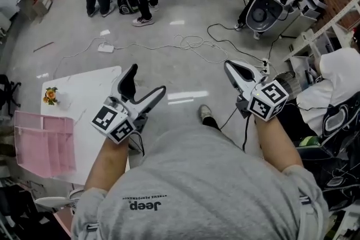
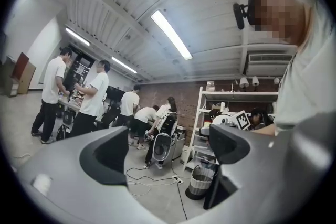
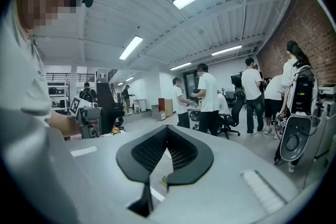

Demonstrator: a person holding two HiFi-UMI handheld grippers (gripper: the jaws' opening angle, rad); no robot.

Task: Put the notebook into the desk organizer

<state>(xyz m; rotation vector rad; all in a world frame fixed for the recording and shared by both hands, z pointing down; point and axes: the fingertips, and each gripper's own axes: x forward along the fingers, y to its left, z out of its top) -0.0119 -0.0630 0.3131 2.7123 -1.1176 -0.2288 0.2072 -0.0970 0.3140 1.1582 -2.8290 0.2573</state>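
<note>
Both grippers are held up in the air in front of the person, pointing out into the room. My left gripper [image 1: 148, 77] is open, its two jaws spread wide with nothing between them [image 2: 168, 149]. My right gripper [image 1: 229, 66] is shut, its black pads pressed together on nothing [image 3: 166, 153]. At the left, below the left gripper, stands a white table [image 1: 90, 87]. A pink desk organizer [image 1: 45, 143] rests on its near left side. No notebook shows in any view.
A small orange flower ornament [image 1: 50, 95] sits on the table. White cables and a power strip [image 1: 106, 48] lie on the floor ahead. Several people stand at the far side. A white machine [image 1: 270, 5], shelving [image 2: 231, 113] and a basket [image 2: 200, 182] are to the right.
</note>
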